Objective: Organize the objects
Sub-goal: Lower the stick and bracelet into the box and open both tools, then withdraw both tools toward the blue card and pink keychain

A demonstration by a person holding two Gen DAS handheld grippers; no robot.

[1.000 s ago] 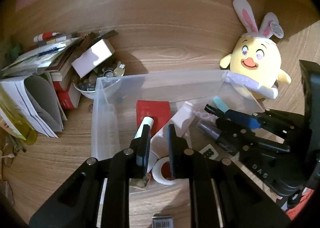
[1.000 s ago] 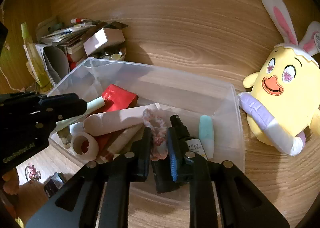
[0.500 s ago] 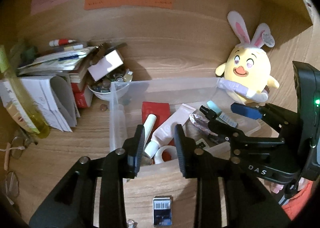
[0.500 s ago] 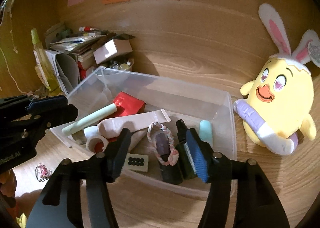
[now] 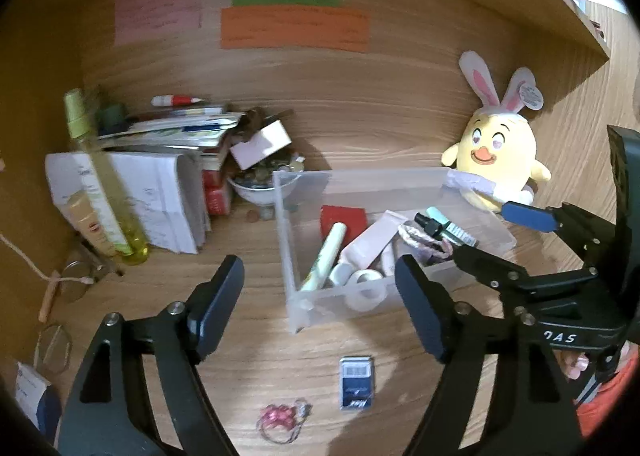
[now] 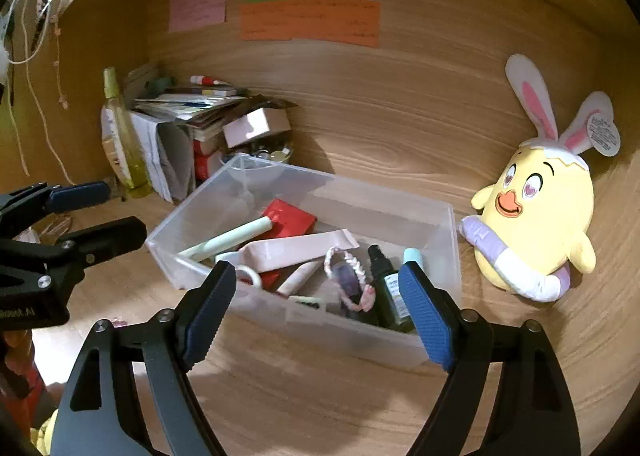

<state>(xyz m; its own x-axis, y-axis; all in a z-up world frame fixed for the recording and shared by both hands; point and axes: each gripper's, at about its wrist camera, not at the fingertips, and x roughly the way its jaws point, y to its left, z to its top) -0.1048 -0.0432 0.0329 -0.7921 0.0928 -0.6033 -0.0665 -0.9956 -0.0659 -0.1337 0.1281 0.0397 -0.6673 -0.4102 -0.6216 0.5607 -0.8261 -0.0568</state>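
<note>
A clear plastic bin [image 5: 360, 176] [image 6: 320, 320] stands on the wooden desk. It holds a red box [image 6: 290, 218], a mint tube [image 5: 326, 256], a pink tube [image 6: 296, 248], a tape roll [image 5: 366, 296], a scrunchie [image 6: 348, 276] and a dark spray bottle [image 6: 386, 288]. My left gripper [image 5: 318, 276] hovers in front of the bin's near left corner, jaws opening, nothing between them. My right gripper [image 6: 318, 280] hangs before the bin's near wall, jaws also opening and empty. Each gripper shows in the other's view: the right gripper [image 5: 492, 232], the left gripper [image 6: 120, 210].
A small dark blue packet [image 5: 356, 382] and a pink hair tie [image 5: 282, 418] lie on the desk in front of the bin. A yellow chick plush [image 6: 536, 208] sits right of it. Papers and books [image 5: 160, 176], a yellow bottle [image 5: 100, 184] and a bowl [image 5: 256, 188] crowd the left.
Both grippers have drawn back and up from inside the bin, and their jaws have gone from nearly shut to wide apart. The things in the bin stayed there.
</note>
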